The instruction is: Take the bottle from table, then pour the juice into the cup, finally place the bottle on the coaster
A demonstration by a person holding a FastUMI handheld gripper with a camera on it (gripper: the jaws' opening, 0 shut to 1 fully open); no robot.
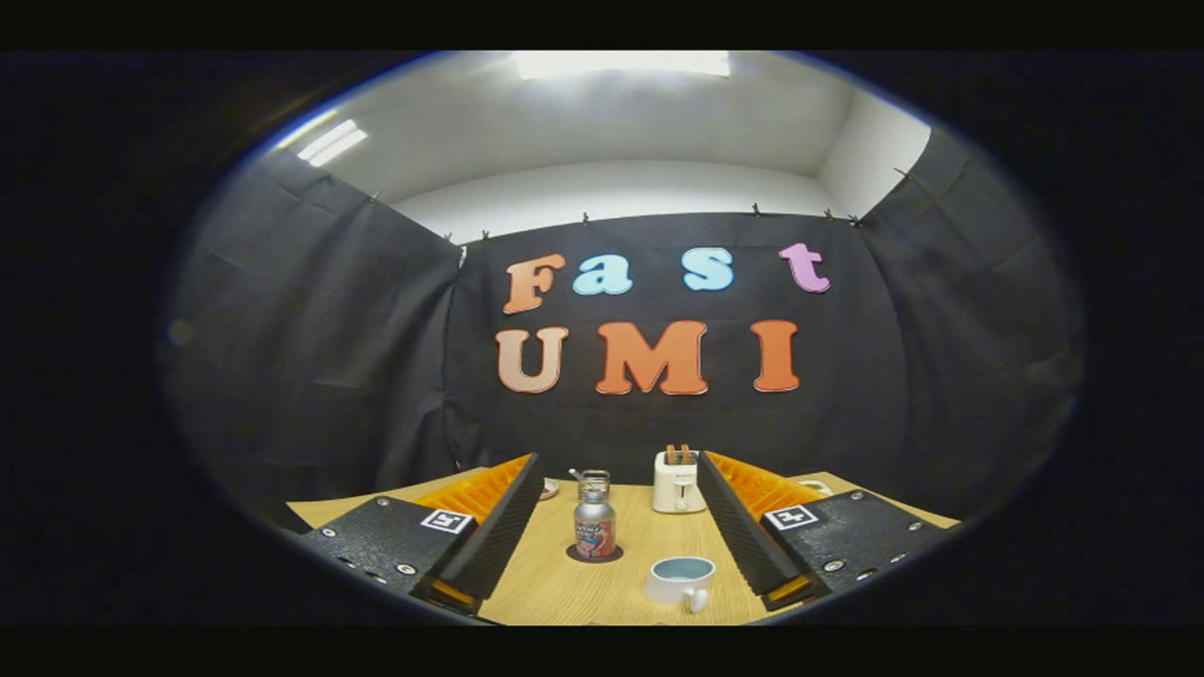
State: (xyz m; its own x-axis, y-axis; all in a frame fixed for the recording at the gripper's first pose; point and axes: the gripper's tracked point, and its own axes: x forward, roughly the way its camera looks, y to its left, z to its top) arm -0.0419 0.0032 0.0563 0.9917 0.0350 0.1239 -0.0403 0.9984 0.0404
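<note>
- The tool (611, 527) hangs released above the bench (564, 592), fingers spread wide and grasping nothing.
- The bottle (594, 527) stands upright on a dark coaster (594, 555), ahead between the fingers; the cup (681, 578) sits nearer, toward the right finger.
- Risk: a low approach could clip the cup; a glancing finger might topple the narrow bottle.
- A toaster (678, 481) stands beyond.

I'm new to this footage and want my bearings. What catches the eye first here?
The gripper holds its two fingers wide apart, closed on nothing. Between them on the wooden table a small metal bottle stands upright on a dark round coaster, with a white cup nearer. Beyond them stands a white toaster.
</note>
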